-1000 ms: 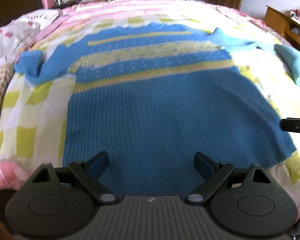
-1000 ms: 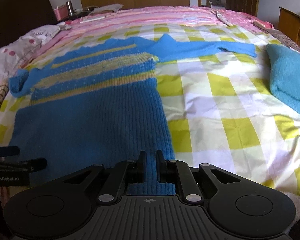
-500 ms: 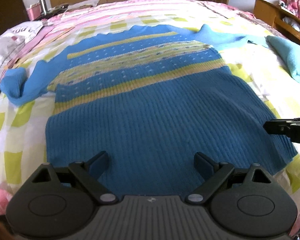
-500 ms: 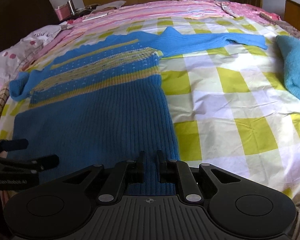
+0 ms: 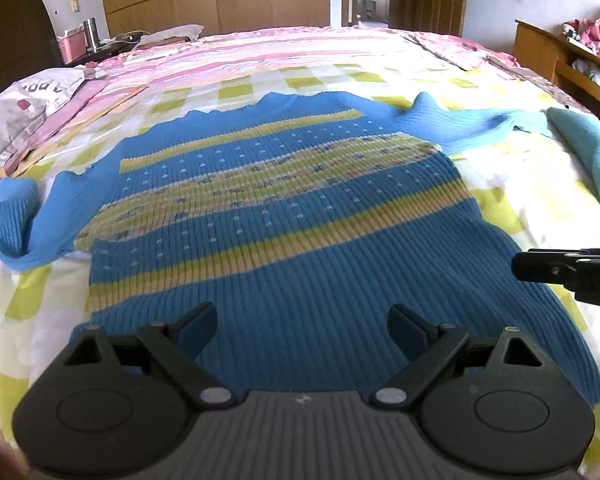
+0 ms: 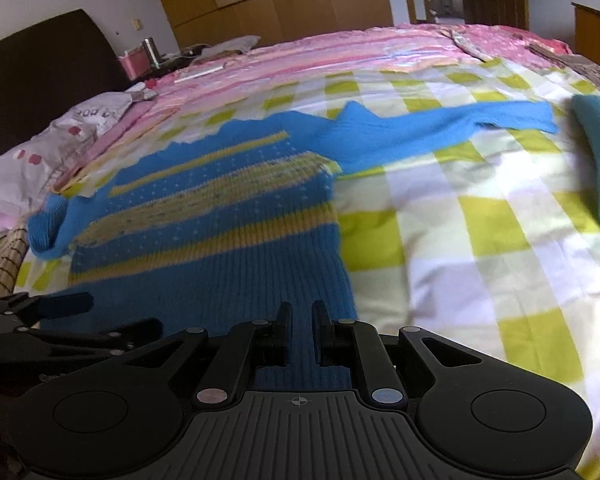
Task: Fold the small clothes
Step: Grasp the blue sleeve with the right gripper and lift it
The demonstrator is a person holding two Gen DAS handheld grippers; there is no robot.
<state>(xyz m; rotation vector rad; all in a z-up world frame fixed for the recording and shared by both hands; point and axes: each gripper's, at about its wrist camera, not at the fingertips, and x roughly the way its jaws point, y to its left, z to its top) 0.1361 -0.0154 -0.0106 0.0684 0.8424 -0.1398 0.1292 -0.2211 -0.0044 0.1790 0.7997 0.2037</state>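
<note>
Left to right: the left gripper [image 5: 302, 326] hangs wide open and empty over the bottom hem of the blue sweater [image 5: 284, 240], which lies flat on the checked bedspread [image 6: 480, 248] ahead of both grippers, and the right gripper [image 6: 301, 326] sits narrowed to a slit with no cloth visibly pinched. To fold well, I judge each should bite a hem corner squarely and lift evenly. A pink box [image 5: 74, 42] sits far beyond-left; its contents cannot be made out.
</note>
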